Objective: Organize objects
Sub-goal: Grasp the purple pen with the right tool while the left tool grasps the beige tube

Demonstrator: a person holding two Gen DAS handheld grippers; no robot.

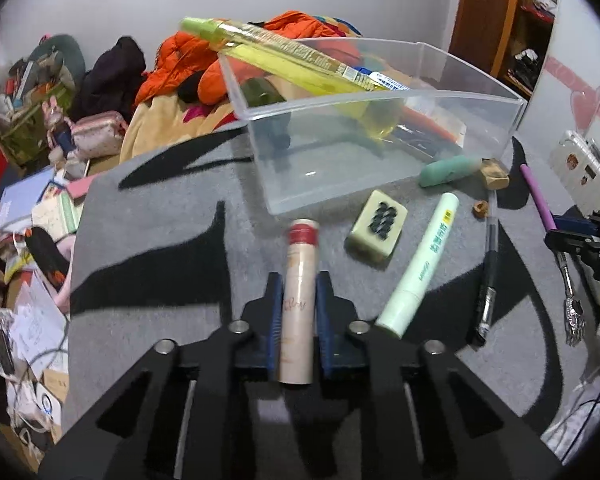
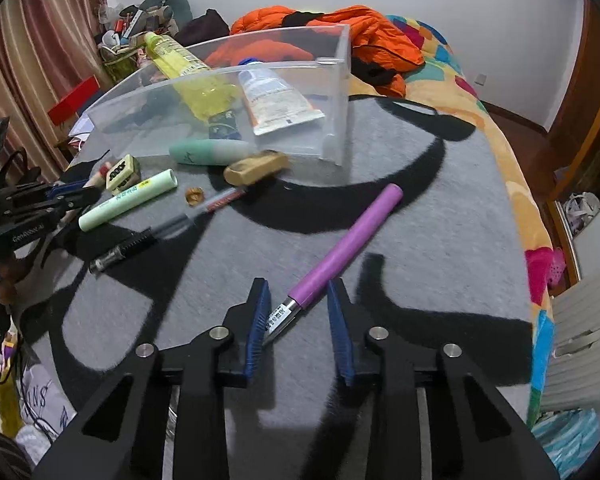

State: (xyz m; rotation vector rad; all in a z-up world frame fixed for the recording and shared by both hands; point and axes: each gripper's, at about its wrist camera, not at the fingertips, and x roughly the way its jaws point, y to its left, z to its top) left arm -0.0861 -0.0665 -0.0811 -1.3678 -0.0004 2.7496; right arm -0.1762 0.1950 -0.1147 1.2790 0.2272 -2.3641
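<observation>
My left gripper (image 1: pixel 298 284) is shut on a beige tube with a red band (image 1: pixel 299 280), low over the grey table. My right gripper (image 2: pixel 299 290) is open around the lower end of a purple-handled tool (image 2: pixel 346 242) that lies on the table. A clear plastic bin (image 1: pixel 380 152) stands ahead; it holds a yellow-green bottle (image 1: pixel 276 52) leaning on its rim and a white tube (image 2: pixel 276 98). Loose in front of the bin lie a mahjong tile (image 1: pixel 377 230), a light green marker (image 1: pixel 424 262), a black pen (image 1: pixel 488 276), a teal capsule (image 1: pixel 446 171) and a tan block (image 2: pixel 256 168).
The grey table (image 2: pixel 420 260) has black shapes printed on it. A small brown nut (image 2: pixel 194 195) lies near the pen. Behind the table is a bed with orange clothing (image 2: pixel 364 28). Clutter fills the floor at left (image 1: pixel 32 208). A phone in a clear case (image 1: pixel 580 168) is at right.
</observation>
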